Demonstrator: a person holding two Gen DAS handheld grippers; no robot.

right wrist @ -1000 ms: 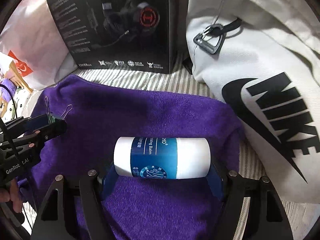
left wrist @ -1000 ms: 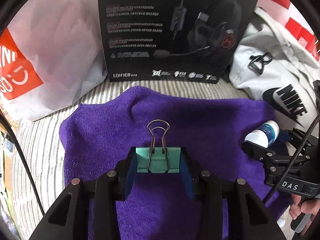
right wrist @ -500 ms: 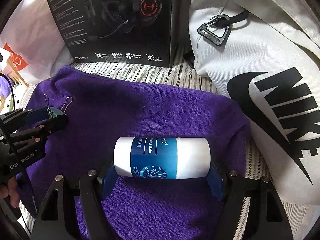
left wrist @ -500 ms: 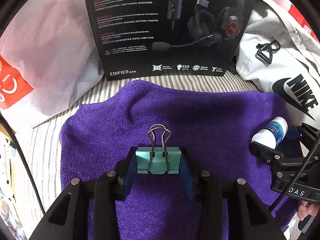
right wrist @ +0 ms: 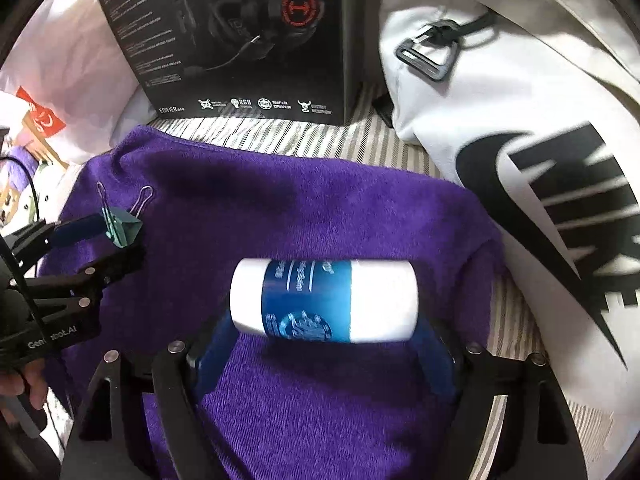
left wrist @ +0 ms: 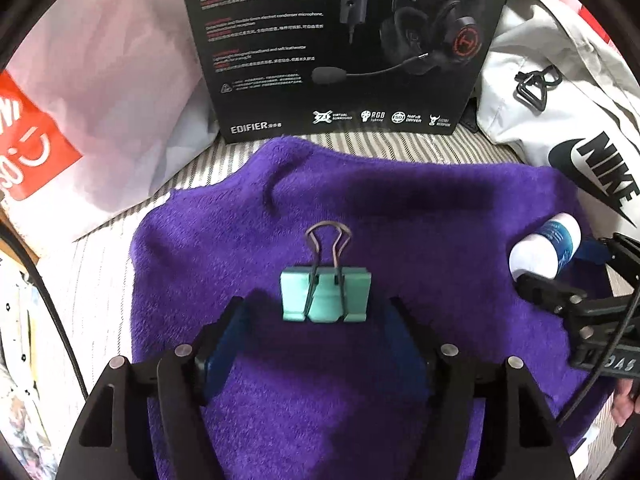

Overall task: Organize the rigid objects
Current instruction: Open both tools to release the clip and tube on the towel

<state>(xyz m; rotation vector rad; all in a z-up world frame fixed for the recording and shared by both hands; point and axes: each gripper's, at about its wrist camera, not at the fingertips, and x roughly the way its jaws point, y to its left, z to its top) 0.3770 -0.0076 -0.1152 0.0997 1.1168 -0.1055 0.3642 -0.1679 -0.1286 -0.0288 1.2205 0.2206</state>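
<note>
A white fabric bag with black lettering (right wrist: 500, 128) and a black cardboard headset box (left wrist: 344, 44) are seen behind a purple terry towel (left wrist: 400, 216) spread on striped bedding (left wrist: 104, 280). The white-and-blue cylindrical balm tube (right wrist: 324, 300) is lying crosswise between the spread fingers of the right gripper (right wrist: 326, 344); contact cannot be told. The mint-green metal binder clip (left wrist: 326, 296) is resting on the towel, released by the wide-open left gripper (left wrist: 320, 336).

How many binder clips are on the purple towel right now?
1. The green binder clip lies on the towel, between the open left gripper's fingers. None other shows.
</note>
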